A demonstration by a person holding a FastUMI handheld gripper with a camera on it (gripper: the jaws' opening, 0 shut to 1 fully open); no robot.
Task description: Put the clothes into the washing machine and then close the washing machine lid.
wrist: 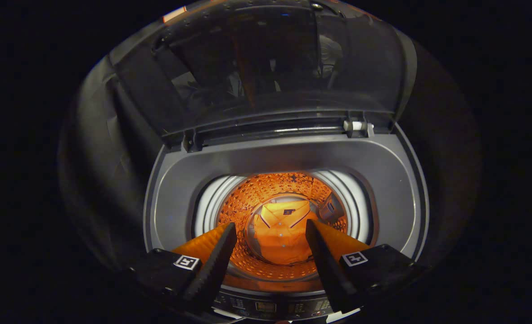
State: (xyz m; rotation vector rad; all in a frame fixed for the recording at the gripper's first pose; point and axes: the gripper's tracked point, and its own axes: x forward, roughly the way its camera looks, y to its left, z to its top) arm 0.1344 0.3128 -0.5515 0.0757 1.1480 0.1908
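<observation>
The gripper hangs over the mouth of a top-loading washing machine, its two fingers spread wide apart with nothing held between them. The finger bases carry square printed markers, and the roots of both fingers are cut off low in the gripper view, so how the tool is held cannot be made out.

Seen through the gap between the fingers, well below their tips, an orange shirt lies flat on the bottom of the drum. It is a buttoned shirt with a collar and a small dark patch near the neck. Its long axis runs from the collar, which points away from the gripper toward the hinge side, down to the hem nearest the fingers. The hem and the lower sides are partly hidden by the finger tips and the drum's edge.

The perforated drum wall glows orange around the shirt; whether that is the light or the metal's colour is hard to tell. A pale ring surrounds the drum opening, set in a grey top deck. Beyond it the dark translucent lid stands raised on its hinge, full of dim reflections that cannot be read. The control panel shows below the fingers, its markings too small to make out
</observation>
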